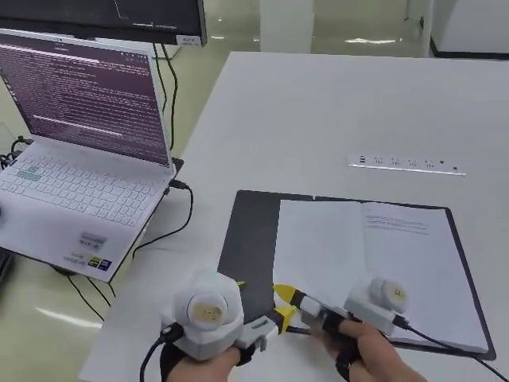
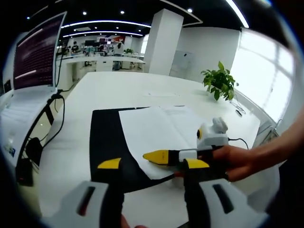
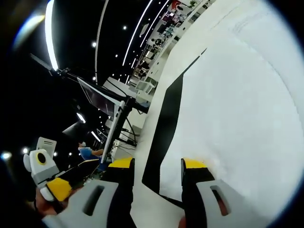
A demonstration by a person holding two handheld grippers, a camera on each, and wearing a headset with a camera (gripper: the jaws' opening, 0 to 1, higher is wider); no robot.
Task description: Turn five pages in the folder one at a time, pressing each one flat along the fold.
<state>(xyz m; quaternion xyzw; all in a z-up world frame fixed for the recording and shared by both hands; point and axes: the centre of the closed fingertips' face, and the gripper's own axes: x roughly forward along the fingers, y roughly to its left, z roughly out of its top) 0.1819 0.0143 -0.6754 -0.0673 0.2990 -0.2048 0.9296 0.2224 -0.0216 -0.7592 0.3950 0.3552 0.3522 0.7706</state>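
Toward five o'clock in the head view, the folder (image 1: 253,239) lies open on the white table (image 1: 334,103). Its black cover shows as a strip at nine o'clock of the white left page (image 1: 318,239), and the fold (image 1: 360,247) runs from the near edge to the far edge.

The right gripper (image 3: 157,164) comes in low from three o'clock over the folder's near edge, held in a hand (image 1: 374,350). Its jaws are spread, with the left page's near corner in the gap and nothing clamped. The left gripper (image 2: 152,165) sits at six o'clock, just beside it. Its jaws are also spread, they hold nothing, and they hover over the black cover.

This looks like the flattening part of a turn, with the sheet already over and lying fairly level. To do it well, the right tips should probably come together, shift toward the fold and slide along it from the near end to the far end with light, even pressure. The left gripper can pin the cover so the folder does not skate on the smooth top. Thin paper will buckle if pushed crosswise.

A power strip (image 1: 406,164) lies at twelve o'clock of the folder. An open laptop (image 1: 79,151) stands at ten o'clock, lit with text, with a black cable (image 1: 171,215) trailing off it. Beyond are a white pillar (image 2: 161,40), a potted plant (image 2: 219,80) and strip-lit office desks.
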